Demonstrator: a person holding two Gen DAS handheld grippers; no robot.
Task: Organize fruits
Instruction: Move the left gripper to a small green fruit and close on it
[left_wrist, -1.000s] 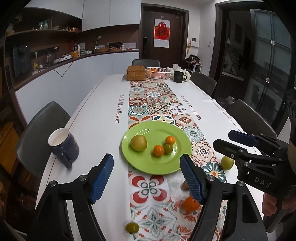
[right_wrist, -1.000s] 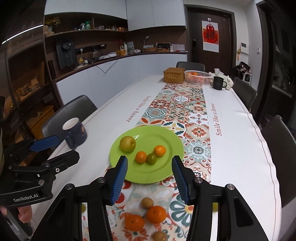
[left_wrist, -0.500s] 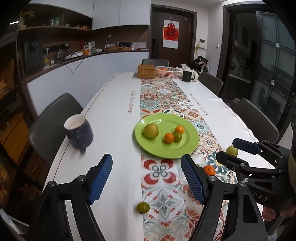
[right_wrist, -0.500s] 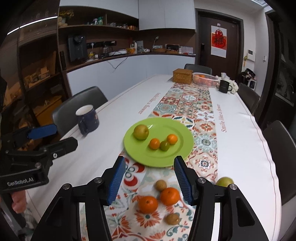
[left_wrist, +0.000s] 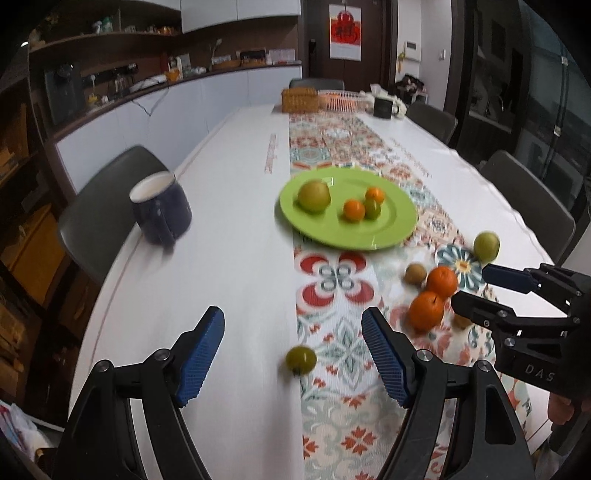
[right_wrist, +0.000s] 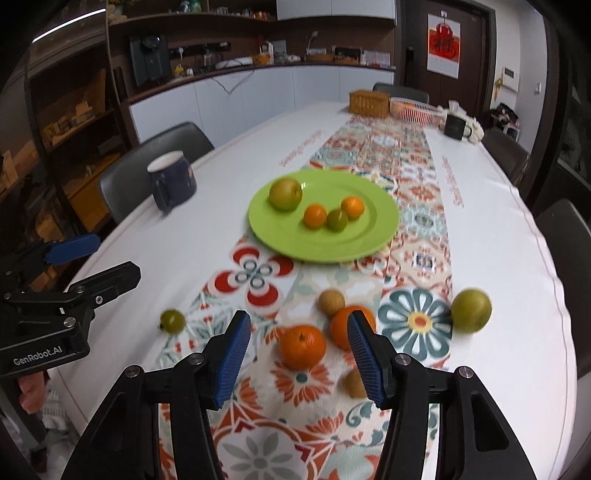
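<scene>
My right gripper and left gripper are both wide open and empty, while a smooth round orange lies on the patterned runner, at 6 o'clock from the green plate.

On the surface, the plate sits on the runner and carries 4 fruits. The mug stands to its left. Nearer the cameras lie 2 oranges side by side (touching or not, unclear), with a lone fruit to their right.
</scene>
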